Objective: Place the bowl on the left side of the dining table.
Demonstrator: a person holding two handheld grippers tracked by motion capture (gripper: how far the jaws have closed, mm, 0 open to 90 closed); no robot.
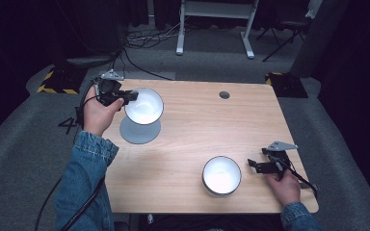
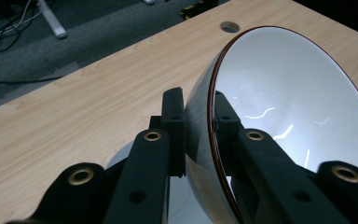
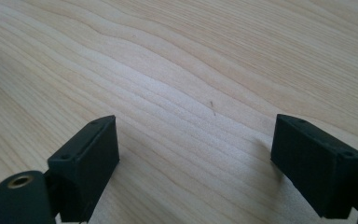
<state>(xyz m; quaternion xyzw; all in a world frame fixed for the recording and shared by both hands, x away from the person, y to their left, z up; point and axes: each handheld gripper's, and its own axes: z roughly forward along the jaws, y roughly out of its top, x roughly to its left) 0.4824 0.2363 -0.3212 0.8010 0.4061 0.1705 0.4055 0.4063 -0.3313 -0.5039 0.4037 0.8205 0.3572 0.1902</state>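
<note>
We are holding the bowl [image 1: 144,106] by its rim in the left hand-held gripper [image 1: 125,96], tilted, directly above the grey saucer [image 1: 139,131] lying just below it, while the right hand-held gripper [image 1: 259,166] is resting wide open on the counter [image 1: 197,130].

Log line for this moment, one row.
left gripper: shut on bowl rim, bowl tilted above grey saucer | right gripper: open, empty | second bowl: on table

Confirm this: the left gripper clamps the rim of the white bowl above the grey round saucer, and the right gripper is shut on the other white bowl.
Wrong about the right gripper: the right gripper view shows its jaws open over bare wooden table, holding nothing. The rest stands.
</note>
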